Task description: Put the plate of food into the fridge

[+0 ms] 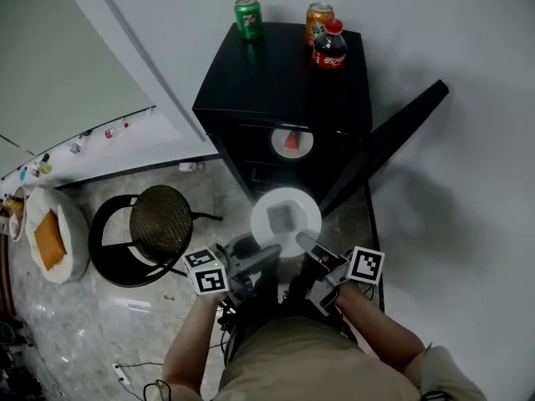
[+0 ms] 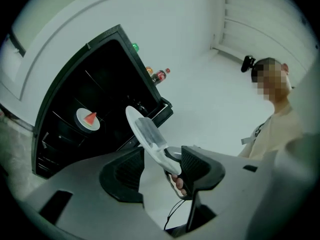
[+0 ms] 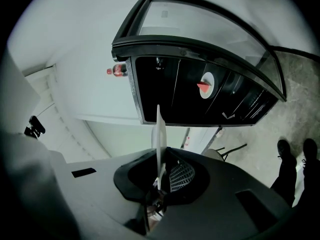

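A white plate [image 1: 286, 215] with a pale, flat piece of food [image 1: 282, 217] hangs in front of the open black fridge [image 1: 284, 82]. My right gripper [image 1: 307, 246] is shut on its near rim; in the right gripper view the plate [image 3: 159, 134] stands edge-on between the pads of that gripper [image 3: 161, 176]. My left gripper [image 1: 255, 261] is beside it with its jaws apart. In the left gripper view the plate [image 2: 142, 129] shows in the gap of that gripper [image 2: 160, 171], untouched by the pads. Inside the fridge sits a second plate with a red wedge [image 1: 292, 143].
The fridge door [image 1: 384, 144] stands open to the right. A green can [image 1: 247, 17], an orange can [image 1: 318, 19] and a cola bottle [image 1: 329, 47] stand on the fridge top. A round black stool [image 1: 159, 220] and a cushioned bed [image 1: 54, 241] lie to the left.
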### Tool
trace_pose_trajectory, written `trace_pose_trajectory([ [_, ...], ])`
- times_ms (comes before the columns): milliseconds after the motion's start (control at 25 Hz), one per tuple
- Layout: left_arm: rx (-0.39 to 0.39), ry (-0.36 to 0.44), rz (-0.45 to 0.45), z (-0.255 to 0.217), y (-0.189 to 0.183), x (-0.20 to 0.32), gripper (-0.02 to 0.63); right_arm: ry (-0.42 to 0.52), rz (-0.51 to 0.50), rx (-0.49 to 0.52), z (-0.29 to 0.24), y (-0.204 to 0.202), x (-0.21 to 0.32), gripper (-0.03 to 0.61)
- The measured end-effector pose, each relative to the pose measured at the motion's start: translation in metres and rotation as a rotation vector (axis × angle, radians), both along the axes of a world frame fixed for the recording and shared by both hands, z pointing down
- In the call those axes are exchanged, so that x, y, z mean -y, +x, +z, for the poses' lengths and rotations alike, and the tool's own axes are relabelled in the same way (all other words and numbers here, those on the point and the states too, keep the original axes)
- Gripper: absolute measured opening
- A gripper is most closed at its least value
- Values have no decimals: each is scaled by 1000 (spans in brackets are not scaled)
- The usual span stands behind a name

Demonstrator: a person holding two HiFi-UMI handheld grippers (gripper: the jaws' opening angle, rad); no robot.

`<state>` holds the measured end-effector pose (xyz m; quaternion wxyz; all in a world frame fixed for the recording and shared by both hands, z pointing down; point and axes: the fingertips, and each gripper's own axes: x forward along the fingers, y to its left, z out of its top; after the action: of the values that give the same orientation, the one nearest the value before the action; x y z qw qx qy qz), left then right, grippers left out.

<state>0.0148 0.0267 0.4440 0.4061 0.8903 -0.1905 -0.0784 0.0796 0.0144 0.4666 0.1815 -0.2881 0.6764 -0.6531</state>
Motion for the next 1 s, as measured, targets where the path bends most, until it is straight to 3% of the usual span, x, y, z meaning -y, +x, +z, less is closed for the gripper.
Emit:
trace_pose_trajectory([
  [200,-82,-37,10,12,-4,16,182,-11,18,9,6,-9,13,34],
  [520,-220,-192,-9,37,-24,41,116,-21,33,-18,30,-26,35,34],
  [680,-246,-241,-29,49,-31,51,74,-15,38,-43,46,-32,43,32],
  [1000,-306,-360,-75,72,-41,64,52,2,9,-113,64,-41,56,32],
])
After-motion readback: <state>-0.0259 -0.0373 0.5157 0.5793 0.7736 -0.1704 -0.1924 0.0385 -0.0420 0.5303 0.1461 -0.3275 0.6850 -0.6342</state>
